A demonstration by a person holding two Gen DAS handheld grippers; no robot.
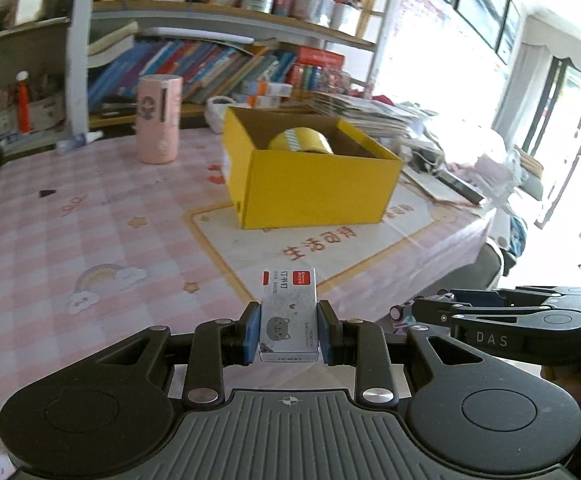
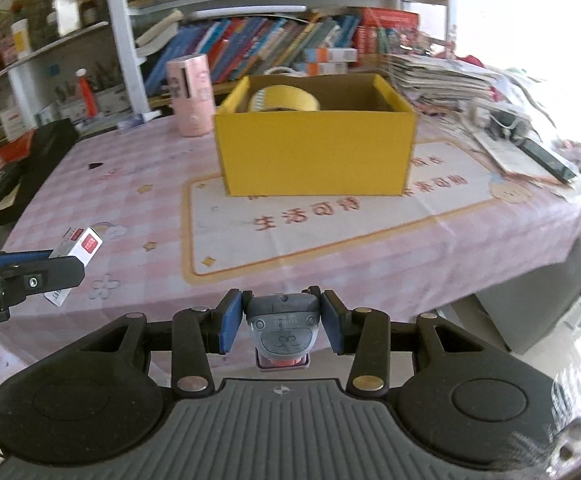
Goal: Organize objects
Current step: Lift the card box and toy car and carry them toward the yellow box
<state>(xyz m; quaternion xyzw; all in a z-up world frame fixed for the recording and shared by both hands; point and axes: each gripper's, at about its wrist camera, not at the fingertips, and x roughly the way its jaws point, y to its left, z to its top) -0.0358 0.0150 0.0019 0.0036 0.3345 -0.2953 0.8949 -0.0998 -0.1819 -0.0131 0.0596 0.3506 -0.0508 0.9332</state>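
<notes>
Before the yellow box [image 2: 314, 156], staple box [image 1: 288, 312] in left tongs [image 1: 289, 332]

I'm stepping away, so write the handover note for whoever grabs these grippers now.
Left gripper: shut on a small staples box, held above the table's near edge.
Right gripper: shut on a grey toy vehicle, also at the near edge.
Yellow box stands mid-table on the pink checked cloth, open-topped, with a yellow tape roll already inside.
Left to do, likely: carry both held items forward and drop them in the yellow box.
</notes>
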